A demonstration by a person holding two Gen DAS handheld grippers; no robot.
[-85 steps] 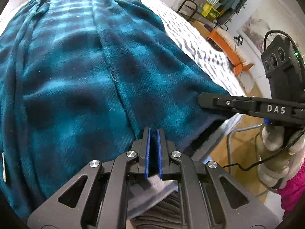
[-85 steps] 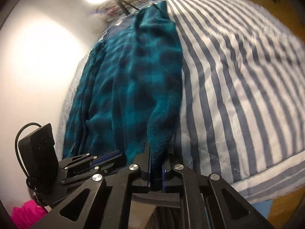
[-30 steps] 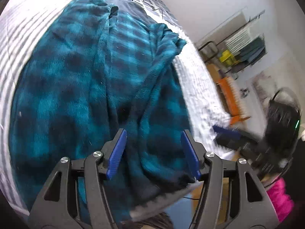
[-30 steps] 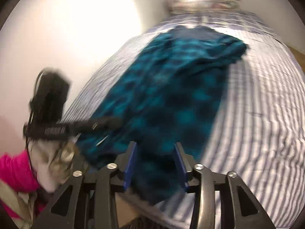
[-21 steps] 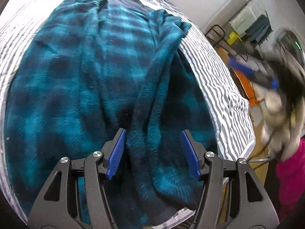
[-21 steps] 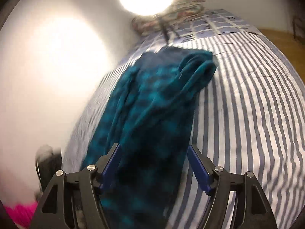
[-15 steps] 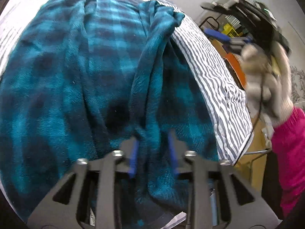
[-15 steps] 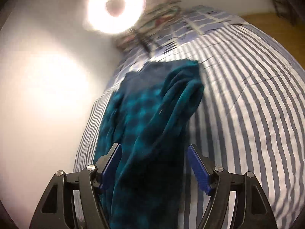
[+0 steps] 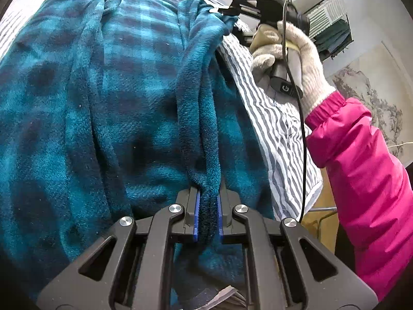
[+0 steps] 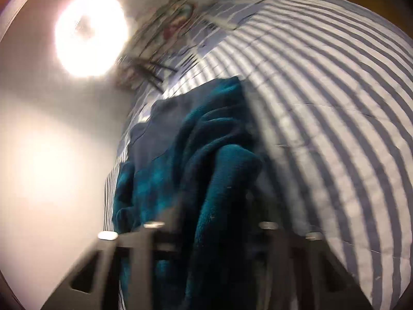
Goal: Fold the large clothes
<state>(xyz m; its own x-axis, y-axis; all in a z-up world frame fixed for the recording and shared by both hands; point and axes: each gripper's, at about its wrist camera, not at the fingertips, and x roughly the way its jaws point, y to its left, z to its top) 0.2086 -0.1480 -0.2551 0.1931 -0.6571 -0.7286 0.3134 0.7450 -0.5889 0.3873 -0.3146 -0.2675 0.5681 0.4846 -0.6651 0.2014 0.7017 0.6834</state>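
Observation:
A large teal and dark-blue plaid fleece garment [image 9: 77, 108] lies spread on a striped bed [image 9: 278, 118]. My left gripper [image 9: 207, 214] is shut on a rolled fold of the garment's edge near the bed's near end. In the left wrist view my right gripper [image 9: 227, 13] is at the far end of the same fold, touching the fleece, held by a gloved hand. In the right wrist view the garment [image 10: 206, 180] lies between the blurred right gripper's [image 10: 214, 235] fingers, which stand wide apart.
The grey-and-white striped bedding [image 10: 322, 103] runs to the right of the garment. A bright ring light [image 10: 90, 33] and patterned pillows [image 10: 165, 20] are at the bed's head. A clothes rack [image 9: 330, 18] and wooden floor [image 9: 320, 214] lie beyond the bed's right edge.
Both grippers let go of the garment's near end and opened. My left gripper has since shut on the fold. My right gripper moved far up the bed to the fold's far end.

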